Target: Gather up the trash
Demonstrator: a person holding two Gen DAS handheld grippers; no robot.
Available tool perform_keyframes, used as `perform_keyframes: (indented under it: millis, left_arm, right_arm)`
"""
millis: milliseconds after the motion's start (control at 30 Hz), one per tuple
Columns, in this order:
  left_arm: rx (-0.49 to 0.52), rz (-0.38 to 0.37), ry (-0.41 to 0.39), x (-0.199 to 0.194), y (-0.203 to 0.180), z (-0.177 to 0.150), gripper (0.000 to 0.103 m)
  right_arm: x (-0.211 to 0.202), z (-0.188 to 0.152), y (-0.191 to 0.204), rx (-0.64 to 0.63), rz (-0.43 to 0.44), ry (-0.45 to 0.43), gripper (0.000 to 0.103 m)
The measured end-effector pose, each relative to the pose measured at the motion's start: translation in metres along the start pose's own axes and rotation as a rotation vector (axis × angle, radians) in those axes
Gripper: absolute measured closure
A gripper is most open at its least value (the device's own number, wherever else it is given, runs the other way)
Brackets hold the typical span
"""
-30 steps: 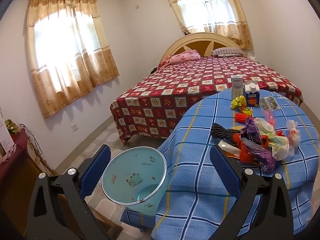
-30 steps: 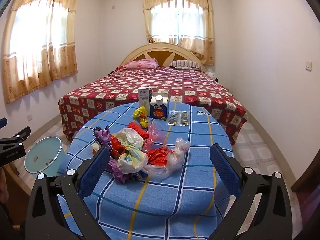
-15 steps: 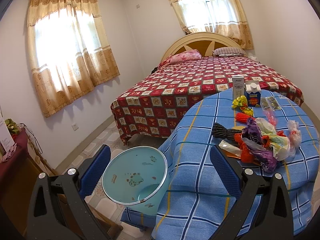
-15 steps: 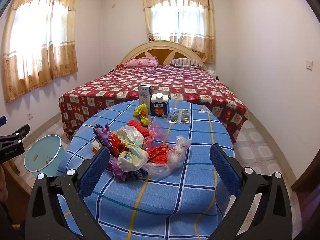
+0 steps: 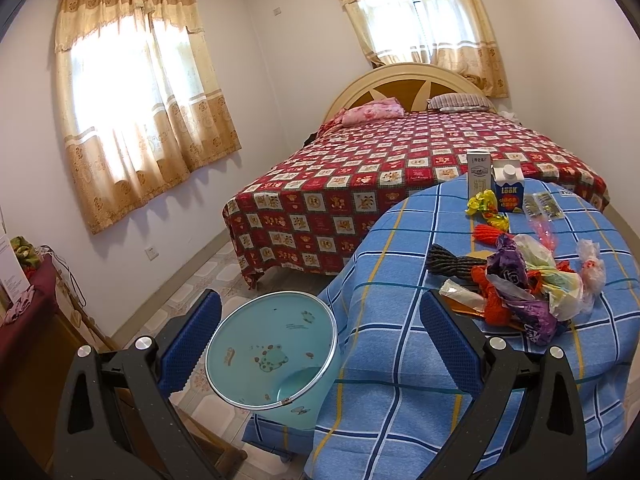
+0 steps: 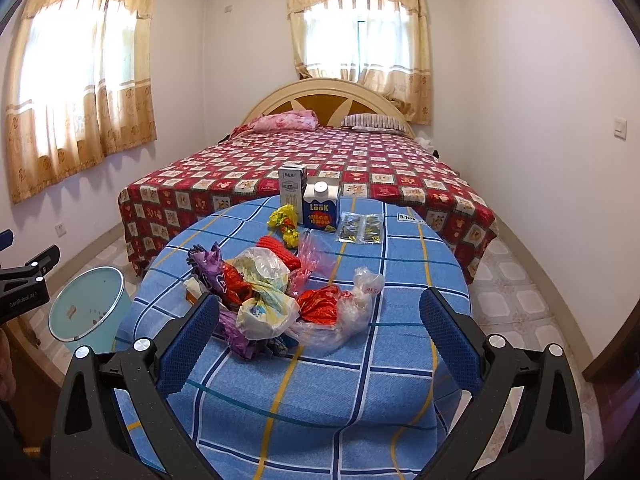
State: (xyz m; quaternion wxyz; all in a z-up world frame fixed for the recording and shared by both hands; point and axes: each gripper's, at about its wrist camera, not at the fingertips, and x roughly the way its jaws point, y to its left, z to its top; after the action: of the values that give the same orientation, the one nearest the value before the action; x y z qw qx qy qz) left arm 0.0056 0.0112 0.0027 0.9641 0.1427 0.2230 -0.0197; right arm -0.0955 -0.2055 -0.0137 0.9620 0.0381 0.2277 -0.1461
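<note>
A heap of crumpled plastic bags and wrappers (image 6: 276, 296) lies on the round table with a blue checked cloth (image 6: 304, 392); it also shows in the left wrist view (image 5: 528, 284). A pale blue trash bin (image 5: 272, 354) stands on the floor left of the table, also in the right wrist view (image 6: 90, 308). My left gripper (image 5: 320, 348) is open and empty, above the bin. My right gripper (image 6: 320, 344) is open and empty, just short of the heap, above the table's near part.
Two cartons (image 6: 316, 204), flat sachets (image 6: 360, 228) and a yellow wrapper (image 6: 284, 220) sit at the table's far side. A bed with a red patterned cover (image 6: 320, 164) lies behind. A dark wooden cabinet (image 5: 28, 320) stands at the left wall.
Both views have shifted slightly; the right gripper has drawn a little closer to the heap. Both grippers stay open.
</note>
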Motion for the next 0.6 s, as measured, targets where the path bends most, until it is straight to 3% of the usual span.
perform_keyframes:
  millis: [600]
  left_arm:
    - [-0.001, 0.004, 0.001, 0.0018, 0.0055, -0.0014, 0.006]
  right_arm:
    - [0.0011, -0.0003, 0.0014, 0.000, 0.001, 0.005, 0.005]
